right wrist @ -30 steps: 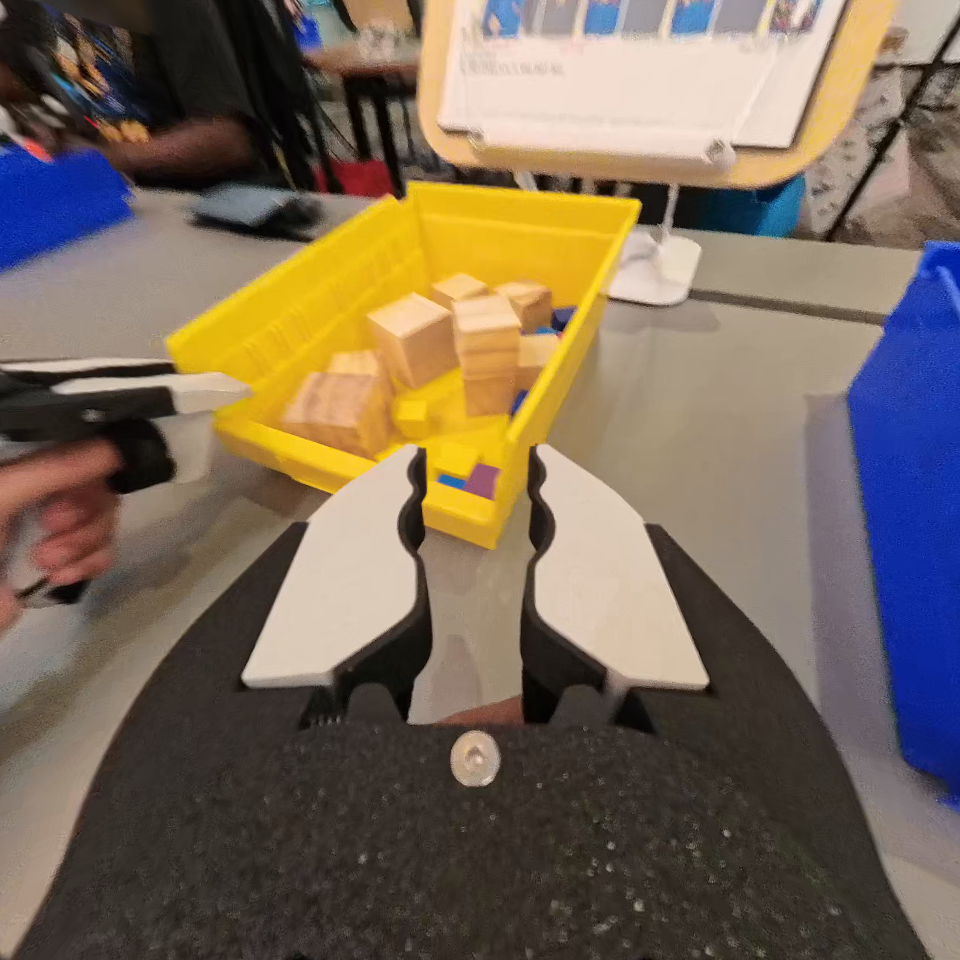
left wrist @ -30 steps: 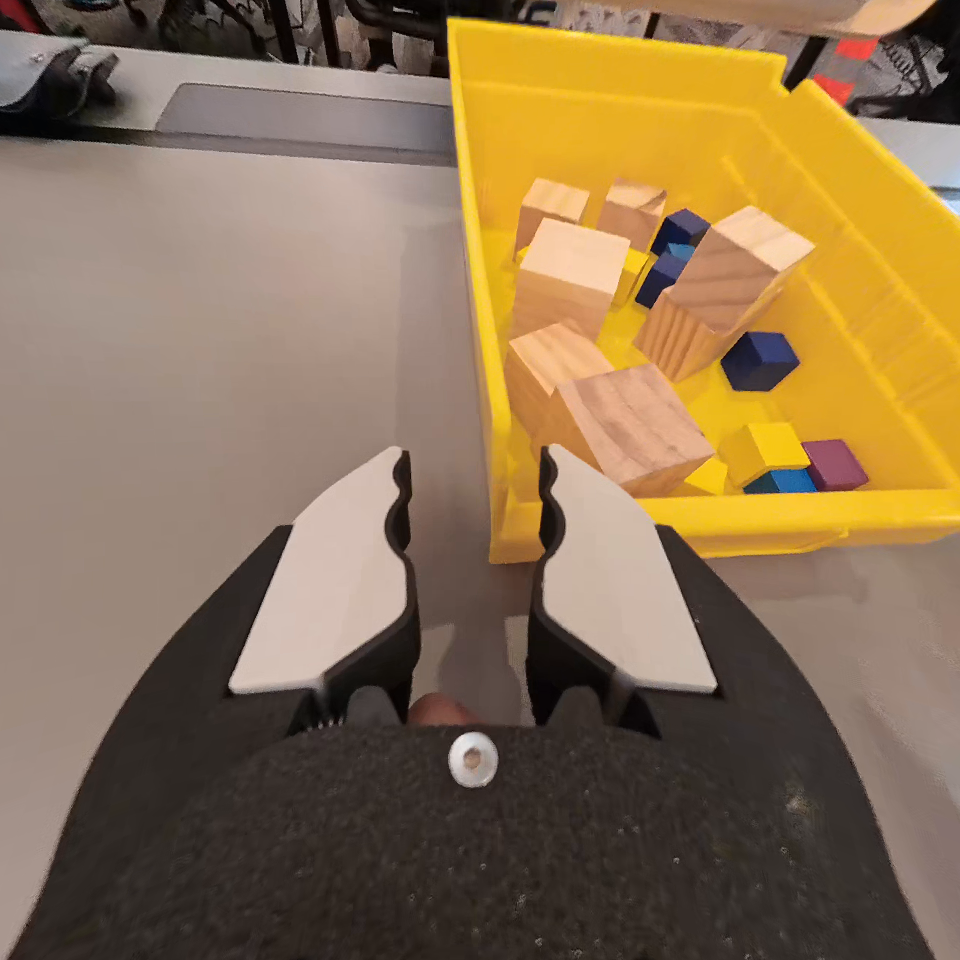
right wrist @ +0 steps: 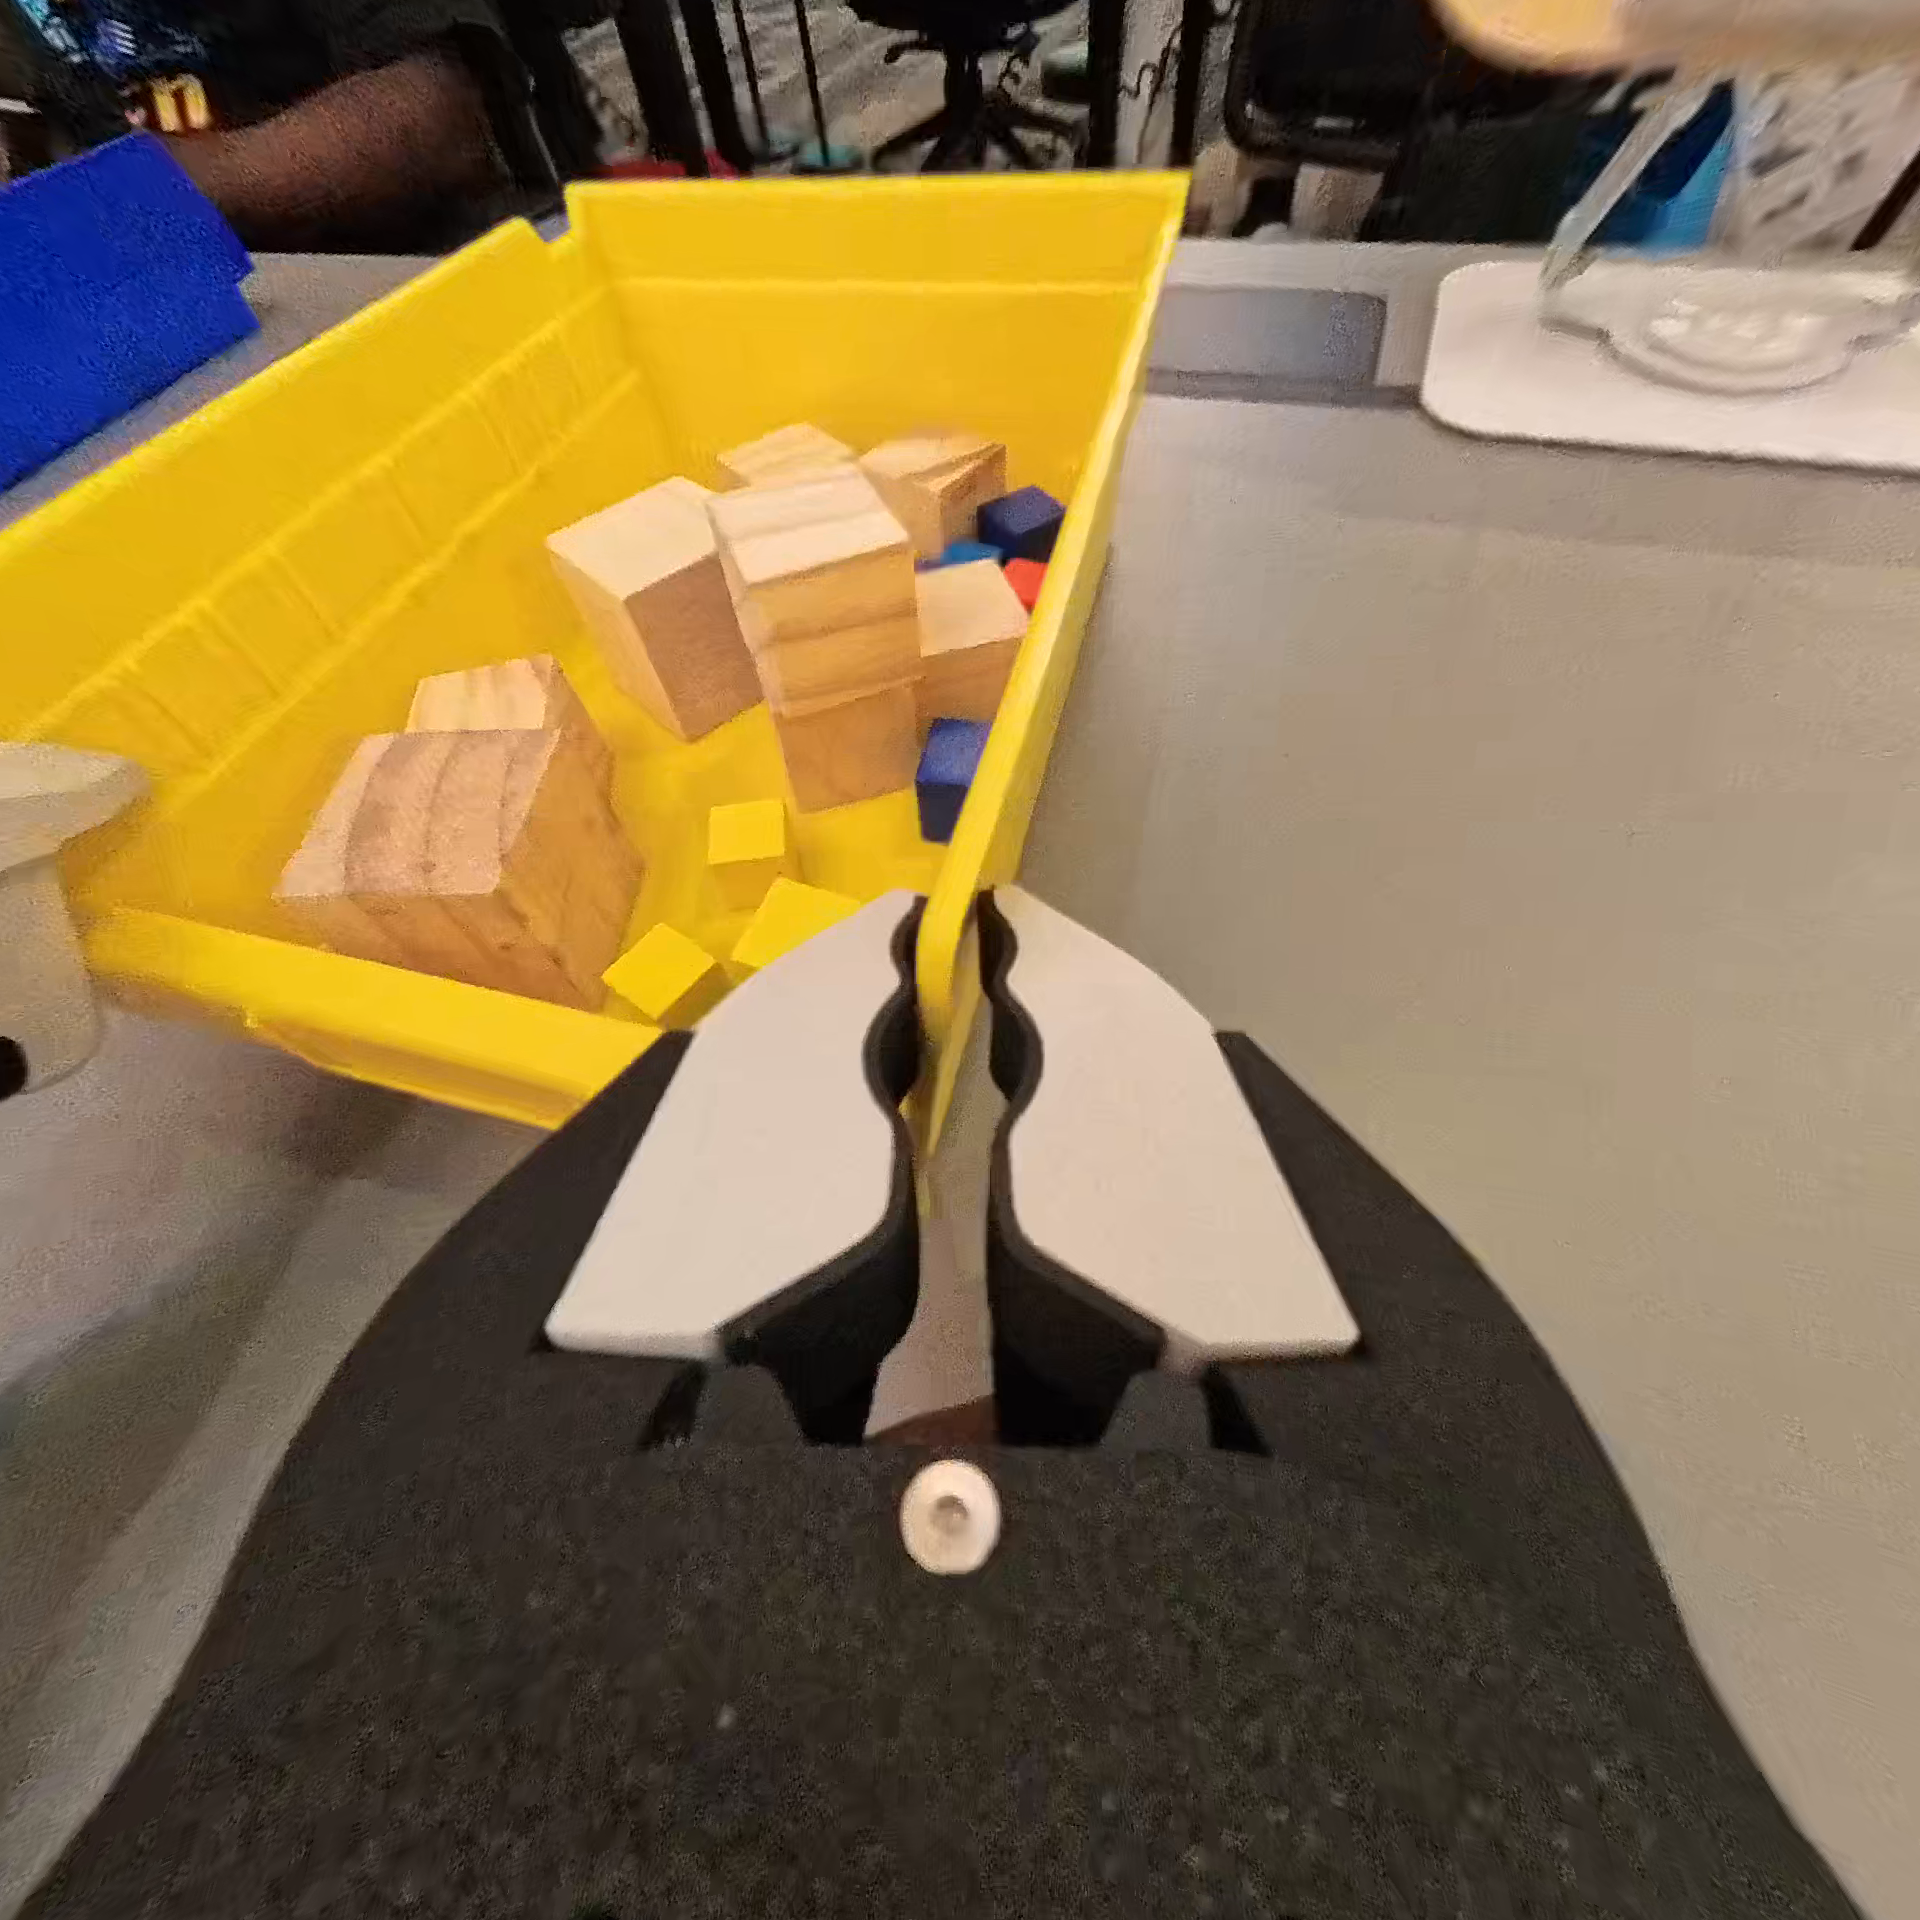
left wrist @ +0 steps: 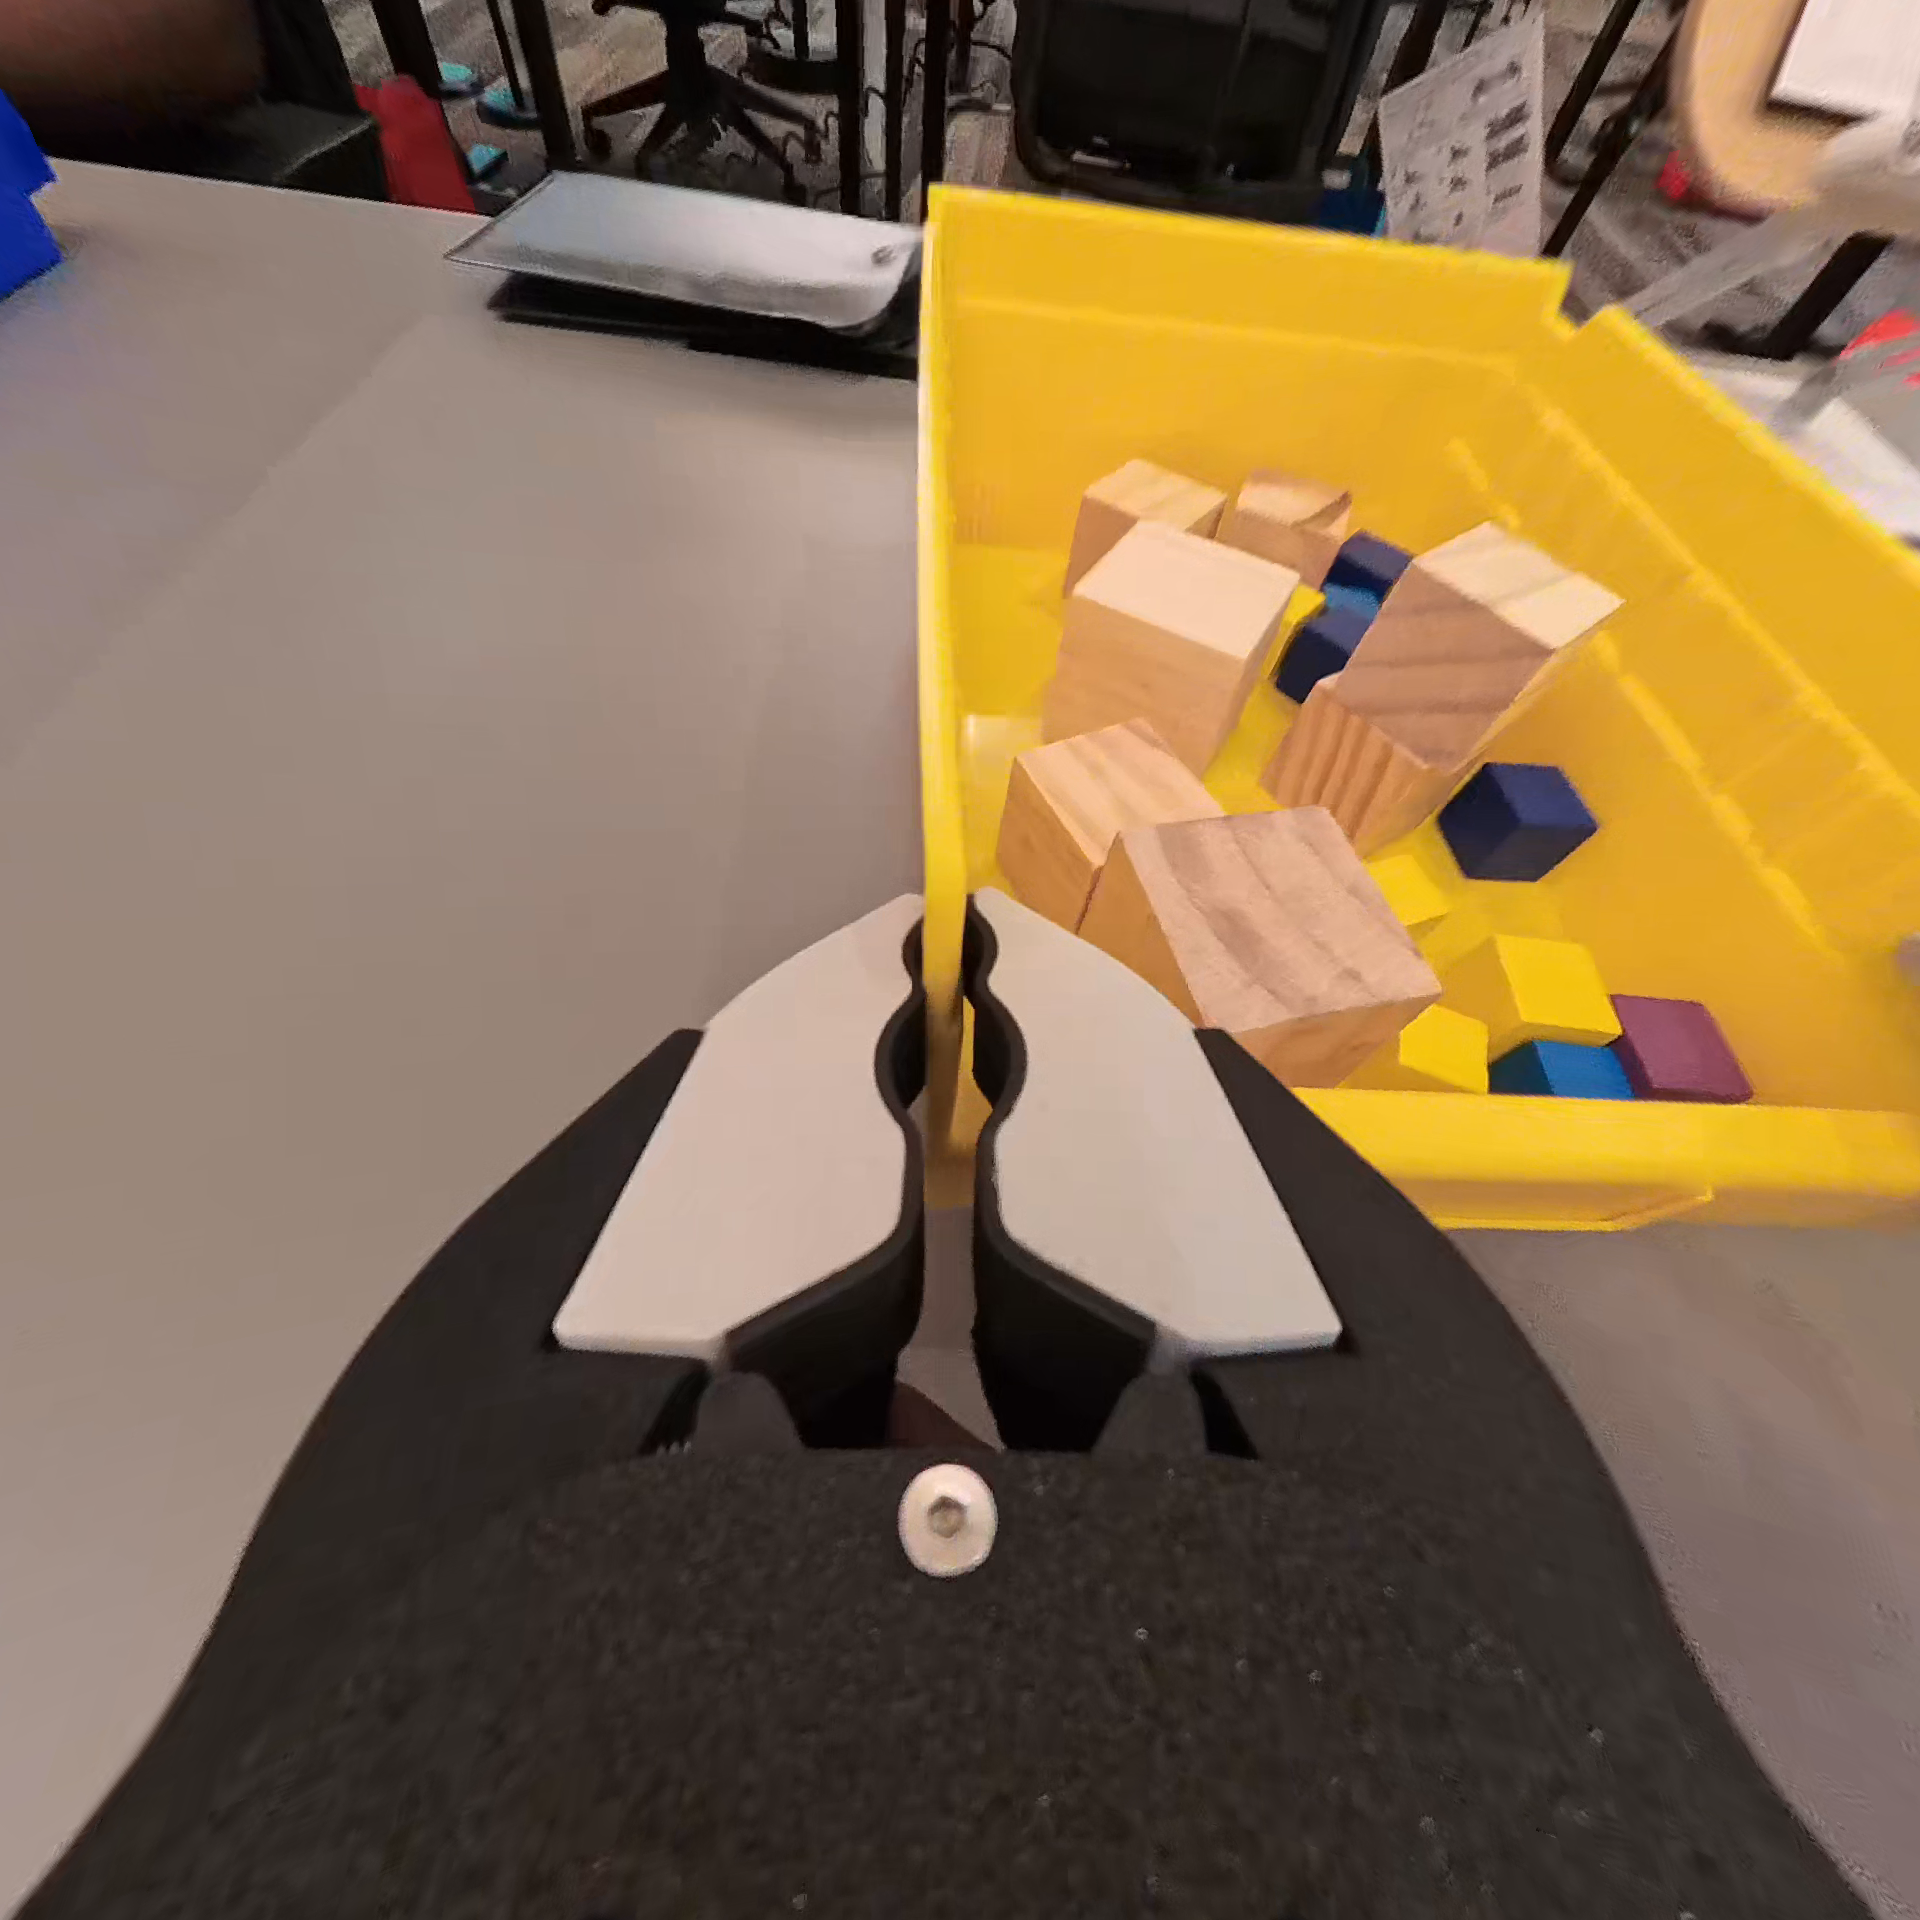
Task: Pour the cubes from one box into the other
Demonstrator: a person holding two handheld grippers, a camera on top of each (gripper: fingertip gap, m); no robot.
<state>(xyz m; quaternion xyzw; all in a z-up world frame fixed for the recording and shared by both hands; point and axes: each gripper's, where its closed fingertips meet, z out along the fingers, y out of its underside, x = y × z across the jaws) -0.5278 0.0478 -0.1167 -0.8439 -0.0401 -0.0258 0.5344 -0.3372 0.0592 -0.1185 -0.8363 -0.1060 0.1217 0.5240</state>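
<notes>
A yellow box point(left wrist: 1226, 343) holds several wooden cubes point(left wrist: 1262, 956) and small coloured cubes point(left wrist: 1517, 821). My left gripper point(left wrist: 943, 914) is shut on the box's left side wall near its front corner. The same yellow box point(right wrist: 852, 249) shows in the right wrist view with the wooden cubes point(right wrist: 468, 831) inside. My right gripper point(right wrist: 951, 904) is shut on the box's right side wall near the front corner. The left gripper's tip point(right wrist: 52, 790) shows at the left edge of the right wrist view. The box looks lifted or tilted off the grey table point(right wrist: 1455, 831).
A blue box point(right wrist: 104, 291) stands at the far left of the table, and a blue corner point(left wrist: 21, 229) shows in the left wrist view. A flat dark device point(left wrist: 686, 260) lies beyond the box. A white stand base point(right wrist: 1683, 353) sits at the back right. A seated person is behind.
Both grippers moved forward and closed on the yellow box's side walls. The box now sits closer and higher in both views, its far end raised against the background.
</notes>
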